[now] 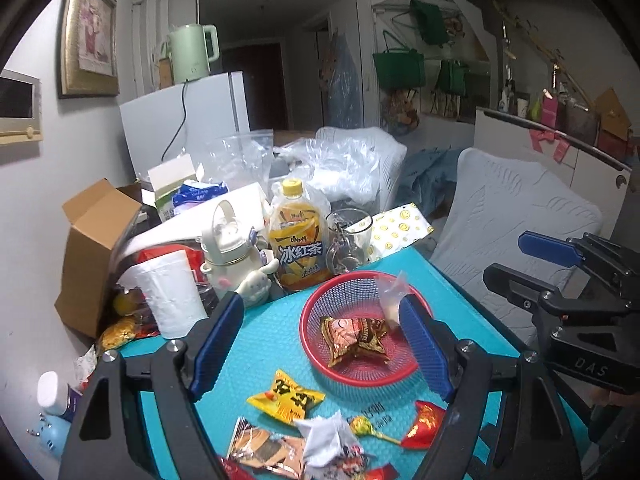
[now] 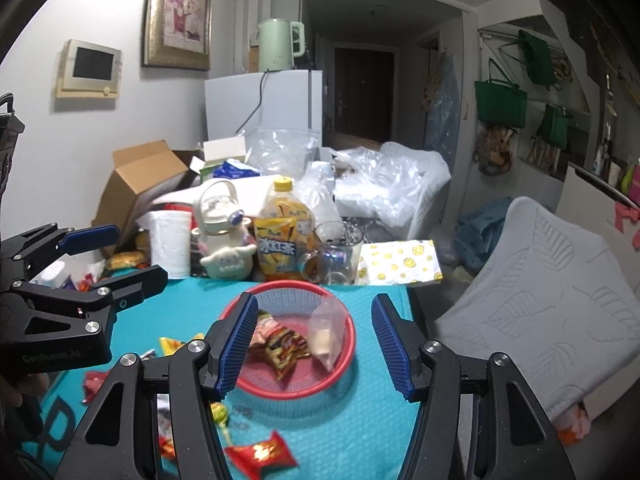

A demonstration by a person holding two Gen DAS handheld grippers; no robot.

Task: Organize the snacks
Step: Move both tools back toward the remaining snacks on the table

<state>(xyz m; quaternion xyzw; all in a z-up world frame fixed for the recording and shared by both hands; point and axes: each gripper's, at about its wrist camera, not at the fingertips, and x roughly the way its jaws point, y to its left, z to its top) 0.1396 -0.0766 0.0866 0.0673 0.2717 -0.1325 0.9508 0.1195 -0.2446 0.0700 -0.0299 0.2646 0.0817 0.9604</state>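
Your left gripper (image 1: 320, 344) hangs over the near part of the teal mat (image 1: 260, 328) with its blue pads spread apart and nothing between them; your right gripper (image 2: 314, 344) is likewise parted and empty, its pads framing the red basket (image 2: 256, 388) from above without touching it. Nearest you, loose snacks lie on the mat: a yellow packet (image 1: 286, 398) with bold black characters you cannot fully read, an orange-and-brown wrapper (image 1: 260, 446) cut off by the bottom edge, a crumpled white wrapper (image 1: 326, 438), a lollipop (image 1: 362, 428) and a red candy (image 1: 426, 424) partly hidden behind your left gripper's arm. Faint print on the mat below the basket is too blurred to read. In the basket, just beyond, lie a brown-and-gold snack pack (image 1: 354, 340), its lettering too small to make out, and a clear plastic pouch (image 1: 392, 300) leaning on the right wall. Past the basket stands an iced tea bottle (image 1: 298, 240) labelled 冰红茶, a cream character flask (image 1: 232, 256) to its left, a glass mug (image 1: 346, 240) to its right. Farther back, clear bags hide whatever sits behind them.
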